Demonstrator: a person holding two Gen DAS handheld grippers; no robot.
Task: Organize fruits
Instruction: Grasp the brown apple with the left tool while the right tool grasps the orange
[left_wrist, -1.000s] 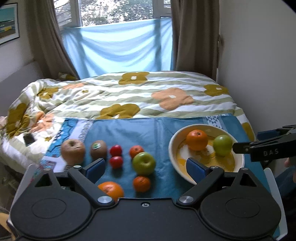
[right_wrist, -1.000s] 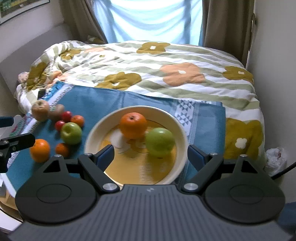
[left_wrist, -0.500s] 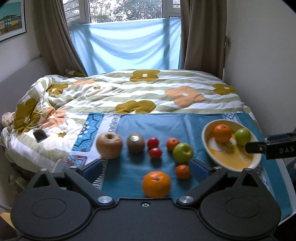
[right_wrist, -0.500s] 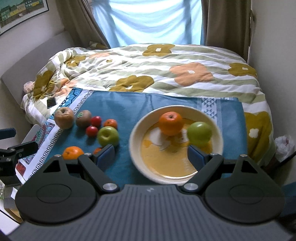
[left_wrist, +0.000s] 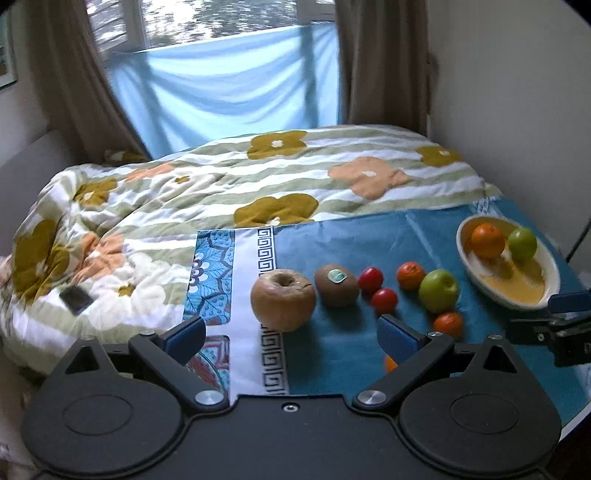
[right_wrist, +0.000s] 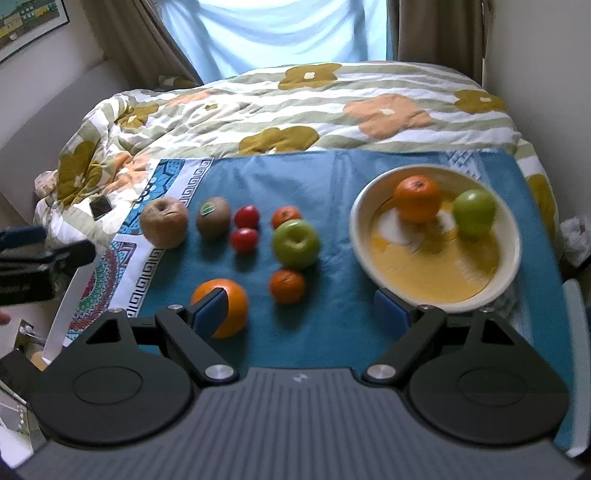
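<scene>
Two grippers hover over a teal cloth (right_wrist: 332, 177) laid on a table at the foot of a bed covered by a floral quilt (right_wrist: 295, 107). On the cloth's right side sits a cream bowl (right_wrist: 506, 273) with a yellow inside, holding an orange (right_wrist: 417, 198) and a green apple (right_wrist: 474, 211) side by side. The left gripper (left_wrist: 291, 334) has its blue-padded fingers spread wide with nothing between them, and a wrinkled brown apple (left_wrist: 282, 300) lies just ahead of the gap. The right gripper (right_wrist: 306, 314) is likewise spread and holds nothing; its left finger pad overlaps a loose orange (right_wrist: 225, 308) in the view, but contact cannot be judged. Loose fruit lies left of the bowl. The brown apple sits farthest left, on the cloth's patterned white border. Beside it lies a kiwi (right_wrist: 213, 221) bearing a green sticker. Another green apple (right_wrist: 295, 243) rests nearest the bowl, with a small mandarin (right_wrist: 286, 216) touching it behind and a second mandarin (right_wrist: 287, 286) just in front. Between kiwi and apple lie two small red tomatoes (right_wrist: 245, 229), one behind the other. A dark phone (right_wrist: 100, 207) rests on the quilt, off the cloth's left corner.
</scene>
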